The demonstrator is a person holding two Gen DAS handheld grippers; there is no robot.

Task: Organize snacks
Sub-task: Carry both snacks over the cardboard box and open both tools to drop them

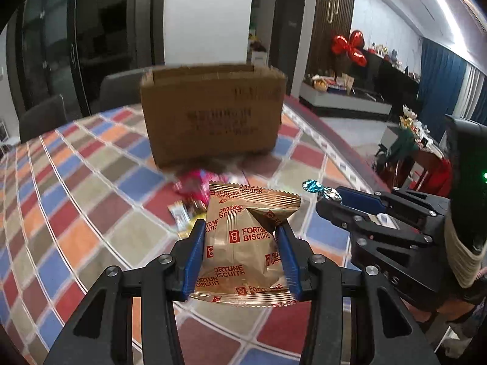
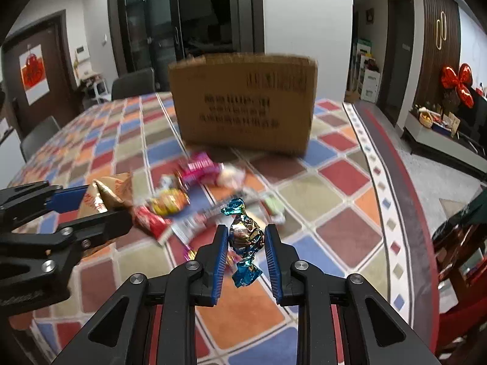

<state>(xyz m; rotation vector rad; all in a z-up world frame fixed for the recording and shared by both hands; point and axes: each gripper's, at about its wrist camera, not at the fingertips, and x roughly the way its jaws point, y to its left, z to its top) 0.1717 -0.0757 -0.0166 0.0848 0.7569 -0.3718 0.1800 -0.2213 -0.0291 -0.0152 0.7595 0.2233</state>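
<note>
Two grippers are each clamped on a snack above a table with a checked cloth [image 1: 91,188]. At the lower centre of the left wrist view, the left gripper [image 1: 240,237] squeezes a tan biscuit pack [image 1: 243,243] marked "FORTUNE BISCUITS" between its blue pads [image 1: 194,258]; the pack stands upright, its crimped top edge rising above the fingertips and its bottom edge hanging below the pads. At the right of the same view the right gripper [image 1: 330,196] reaches in from the side, a foil candy [image 1: 319,190] sticking out of its tip.

At the lower centre of the right wrist view, the right gripper [image 2: 246,237] pinches that candy [image 2: 245,237] by its middle, the blue twisted ends flaring above and below the pads. The left gripper [image 2: 100,203] enters at the left edge with the biscuit pack [image 2: 112,191] in its jaws.

Loose snacks lie in a blurred heap [image 2: 188,194] on the cloth at mid-frame, beyond both grippers: a pink pack [image 2: 201,165], a yellow one [image 2: 169,202], a red one [image 2: 152,220], and a pale green one [image 2: 275,208] to the right. In the left wrist view the heap [image 1: 194,194] shows just behind the biscuit pack.

Farther back, at upper centre of both views, a cardboard box [image 2: 243,103] stands on the table, its top open, well apart from both held snacks. Dark chairs [image 2: 134,83] stand behind the table at the upper left.
</note>
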